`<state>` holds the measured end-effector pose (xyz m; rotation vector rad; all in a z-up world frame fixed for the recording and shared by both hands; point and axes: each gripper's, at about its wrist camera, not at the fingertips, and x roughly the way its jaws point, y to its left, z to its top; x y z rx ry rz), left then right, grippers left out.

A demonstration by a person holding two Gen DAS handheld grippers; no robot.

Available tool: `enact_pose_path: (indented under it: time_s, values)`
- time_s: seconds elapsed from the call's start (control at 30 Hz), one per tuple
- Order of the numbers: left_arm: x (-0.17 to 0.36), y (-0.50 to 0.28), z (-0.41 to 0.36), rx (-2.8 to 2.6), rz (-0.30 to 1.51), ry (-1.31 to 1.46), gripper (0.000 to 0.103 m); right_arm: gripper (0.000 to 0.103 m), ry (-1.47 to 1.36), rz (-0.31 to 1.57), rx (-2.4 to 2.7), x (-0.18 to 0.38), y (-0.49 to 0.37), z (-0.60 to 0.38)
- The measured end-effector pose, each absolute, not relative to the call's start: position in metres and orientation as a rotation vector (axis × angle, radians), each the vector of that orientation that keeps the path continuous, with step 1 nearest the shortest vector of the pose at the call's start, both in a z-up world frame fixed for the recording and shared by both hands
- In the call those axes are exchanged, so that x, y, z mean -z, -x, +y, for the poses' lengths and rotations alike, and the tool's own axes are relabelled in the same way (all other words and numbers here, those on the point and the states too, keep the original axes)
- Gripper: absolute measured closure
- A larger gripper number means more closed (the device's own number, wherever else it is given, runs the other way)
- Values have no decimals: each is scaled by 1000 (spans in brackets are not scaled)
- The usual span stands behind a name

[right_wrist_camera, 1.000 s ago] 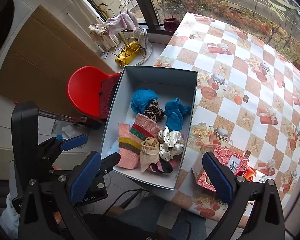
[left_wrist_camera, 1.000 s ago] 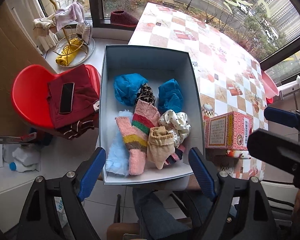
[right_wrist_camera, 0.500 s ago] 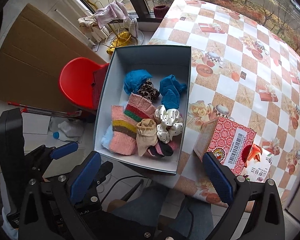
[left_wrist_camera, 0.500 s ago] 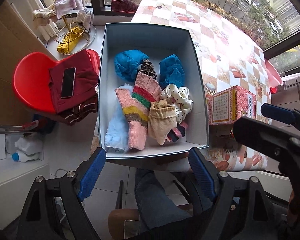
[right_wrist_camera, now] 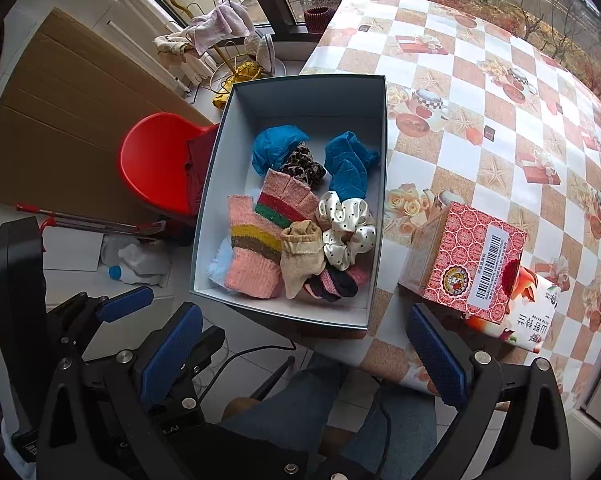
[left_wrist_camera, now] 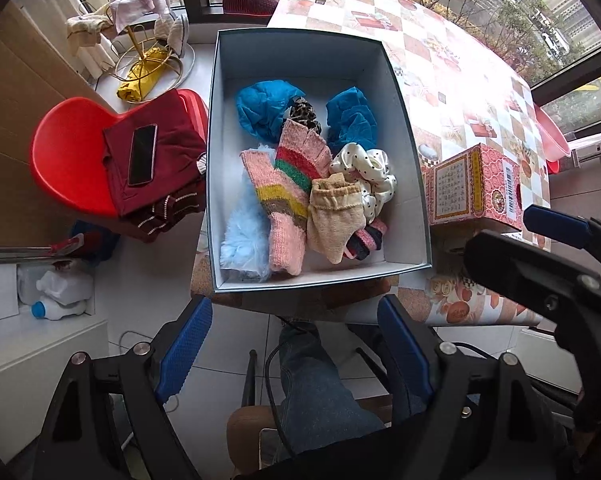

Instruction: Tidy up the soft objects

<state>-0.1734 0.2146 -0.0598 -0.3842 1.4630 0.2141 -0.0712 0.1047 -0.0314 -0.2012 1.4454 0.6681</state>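
Both claws are drifting back from the box [left_wrist_camera: 220,160], which is now sitting higher in each view. Left claw [left_wrist_camera: 296,344] and right claw [right_wrist_camera: 300,344] are hanging released, nothing between their fingers. Striped mittens [left_wrist_camera: 288,200], blue cloths [left_wrist_camera: 266,108], a dotted scrunchie [left_wrist_camera: 370,176] and a beige sock [left_wrist_camera: 334,216] are lying inside the box at the desk [left_wrist_camera: 460,80] edge.

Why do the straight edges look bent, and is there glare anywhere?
Left wrist view: fisheye bends the grey cardboard box; daylight washes out the checkered tablecloth. Right wrist view: same bending, tablecloth pattern clear, corners vignetted black.
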Motion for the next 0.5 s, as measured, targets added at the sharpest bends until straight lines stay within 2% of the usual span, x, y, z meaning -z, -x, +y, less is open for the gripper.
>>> enact_pose_path:
  time_s: [0.5]
  values:
    - [62, 179, 222, -239, 1468, 427, 16, 1, 222, 1425, -666, 34, 75, 104]
